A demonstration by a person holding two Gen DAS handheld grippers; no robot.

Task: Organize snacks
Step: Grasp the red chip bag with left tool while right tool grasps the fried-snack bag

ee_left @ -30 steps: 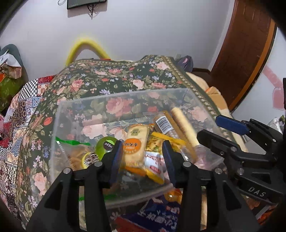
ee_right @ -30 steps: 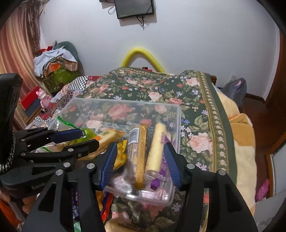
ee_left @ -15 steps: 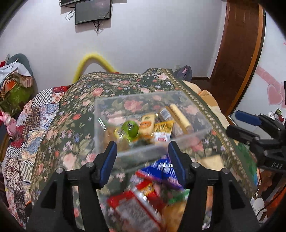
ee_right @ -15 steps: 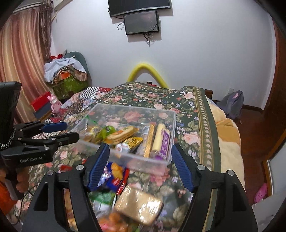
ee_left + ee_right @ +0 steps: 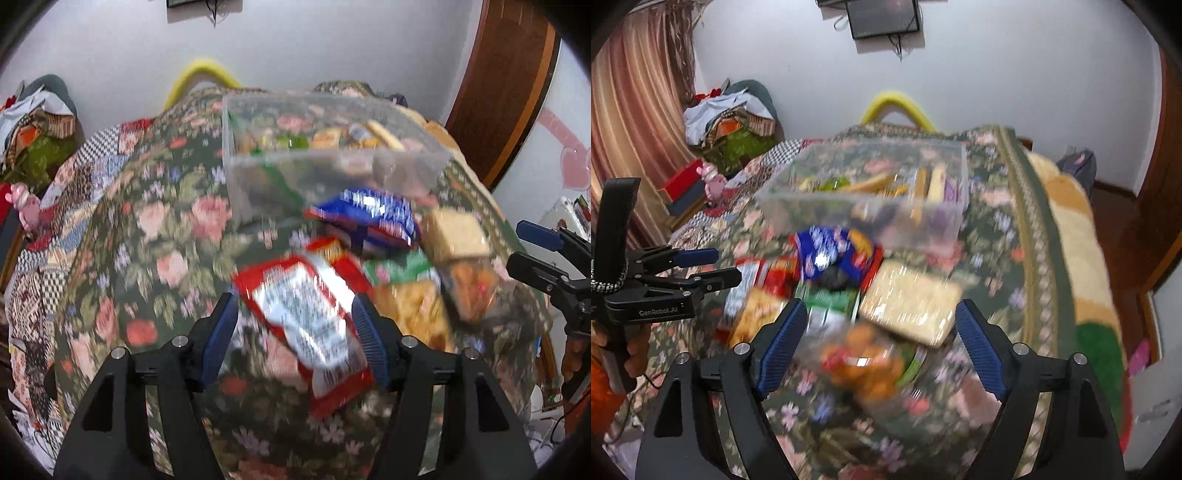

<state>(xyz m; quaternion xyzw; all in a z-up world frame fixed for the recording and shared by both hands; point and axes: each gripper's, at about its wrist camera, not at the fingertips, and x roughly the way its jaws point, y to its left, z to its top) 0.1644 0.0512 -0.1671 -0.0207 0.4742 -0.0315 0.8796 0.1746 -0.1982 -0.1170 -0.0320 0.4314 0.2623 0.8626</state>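
Observation:
A clear plastic box [image 5: 332, 158] holding several snacks sits on the floral bedspread; it also shows in the right wrist view [image 5: 871, 192]. In front of it lies a loose pile of packets: a red and silver packet [image 5: 306, 314], a blue packet [image 5: 369, 214] [image 5: 831, 254], a tan wafer block [image 5: 454, 232] [image 5: 912, 306], an orange snack bag [image 5: 864, 362]. My left gripper [image 5: 295, 343] is open and empty, its jaws either side of the red and silver packet. My right gripper [image 5: 879, 347] is open and empty above the orange bag. Both views are motion-blurred.
The floral bedspread [image 5: 166, 229] covers the bed, with a patchwork quilt [image 5: 55, 206] on the left. A yellow arc [image 5: 897, 107] stands behind the bed. A wooden door [image 5: 506, 81] is on the right, clothes [image 5: 731, 118] pile at the back left.
Both grippers have pulled back from the clear box and opened wider. The loose pile of packets in front of the box has come into view beneath them.

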